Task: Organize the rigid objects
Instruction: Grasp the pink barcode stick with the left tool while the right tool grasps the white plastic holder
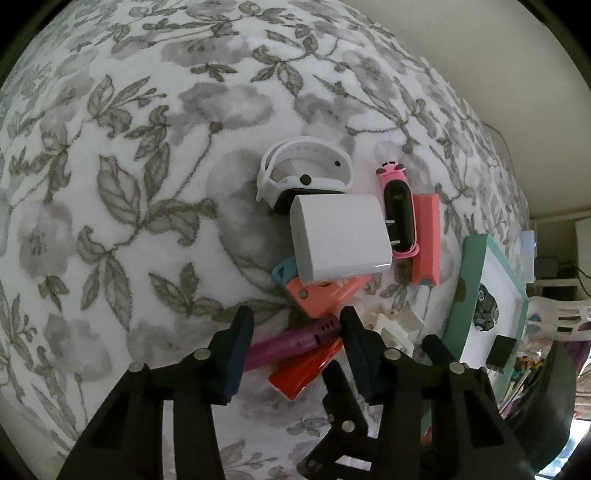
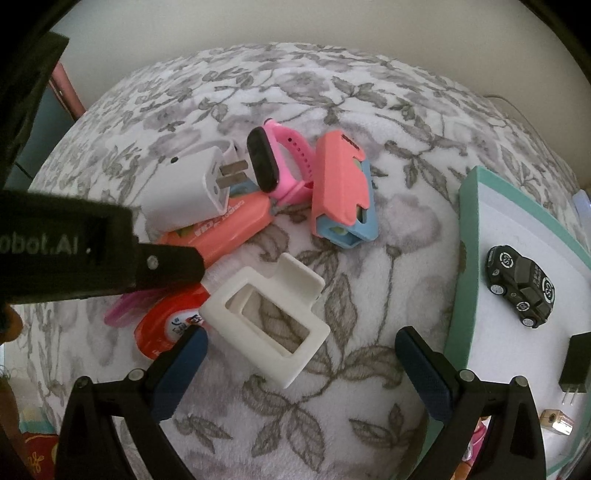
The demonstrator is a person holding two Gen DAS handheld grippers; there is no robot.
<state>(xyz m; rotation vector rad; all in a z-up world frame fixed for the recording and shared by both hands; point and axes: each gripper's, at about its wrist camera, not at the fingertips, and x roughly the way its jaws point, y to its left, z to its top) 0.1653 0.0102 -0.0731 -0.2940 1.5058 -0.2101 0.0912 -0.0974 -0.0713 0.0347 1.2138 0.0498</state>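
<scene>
The rigid objects lie in a loose heap near the middle of a soft floral blanket (image 1: 110, 184) that covers the whole surface. A plain pale wall (image 2: 295, 22) stands behind it. At the right edge sits a teal tray (image 2: 466, 258) with a white floor.

In the heap, a white charger (image 1: 340, 236) rests on a coral and blue case (image 1: 325, 299). A white watch (image 1: 303, 173) is on its far side, and a pink watch (image 1: 399, 210) is just beside its prongs. A second coral case (image 1: 426, 240) leans at the right of the pink watch.

Your left tongs (image 1: 295, 347) point steeply down at the near side of the heap. A purple pen-like thing (image 1: 291, 341) lies between the fingers, over a red item (image 1: 306, 369). I cannot tell if the pads press on it.

Only your right camera shows the tray's contents: a black toy car (image 2: 521, 288), a black charger (image 2: 576, 365) and a small tan block (image 2: 554, 421) nearer to you. It also shows a white frame-shaped piece (image 2: 273, 321) clearly, which the left view mostly hides. Your right tongs (image 2: 301, 332) are released and wide, with this frame between their tips and apart from the right finger.
</scene>
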